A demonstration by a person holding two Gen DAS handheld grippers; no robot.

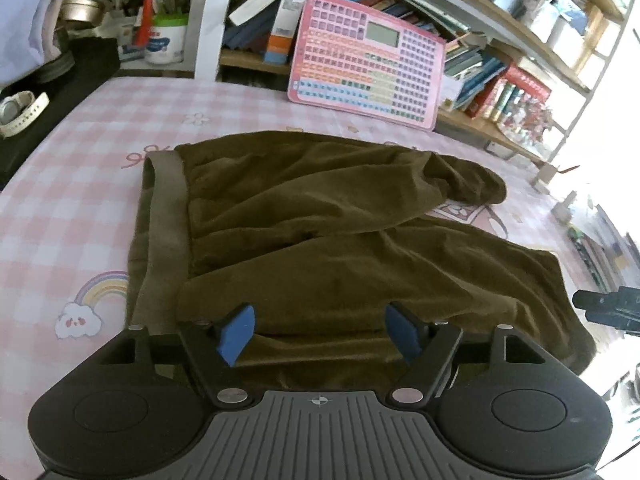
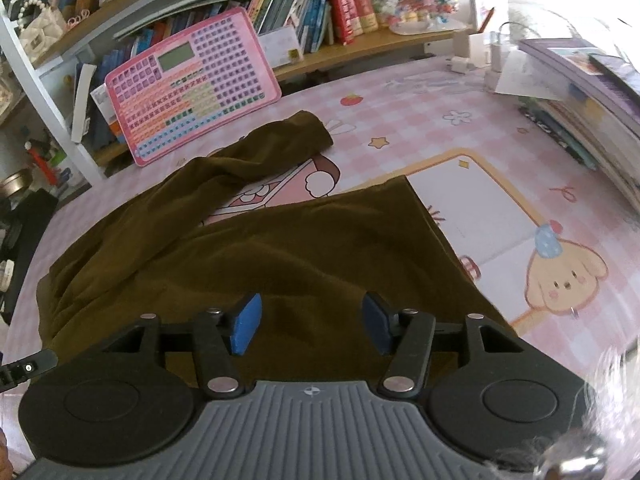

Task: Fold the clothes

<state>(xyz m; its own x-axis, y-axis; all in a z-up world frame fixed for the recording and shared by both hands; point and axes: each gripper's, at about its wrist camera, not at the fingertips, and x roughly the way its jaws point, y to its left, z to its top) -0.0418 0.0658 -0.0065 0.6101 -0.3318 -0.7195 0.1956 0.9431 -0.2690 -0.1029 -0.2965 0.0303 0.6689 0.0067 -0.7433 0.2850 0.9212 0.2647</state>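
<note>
Olive-brown shorts (image 1: 320,220) lie spread on the pink checked table cover (image 1: 100,128), waistband (image 1: 168,216) at the left, two legs pointing right. My left gripper (image 1: 322,334) is open, hovering over the near edge of the shorts close to the waistband, holding nothing. In the right wrist view the shorts (image 2: 280,248) show both legs, the far one (image 2: 280,136) bunched and angled away. My right gripper (image 2: 310,326) is open over the near leg, empty. The right gripper's tip shows at the right edge of the left wrist view (image 1: 608,308).
A pink keyboard toy (image 1: 366,60) leans on the bookshelf at the back. A watch (image 1: 20,110) lies on a black object at the left. Stacked books (image 2: 588,92) sit at the right of the table. Shelves of books (image 2: 304,12) line the back.
</note>
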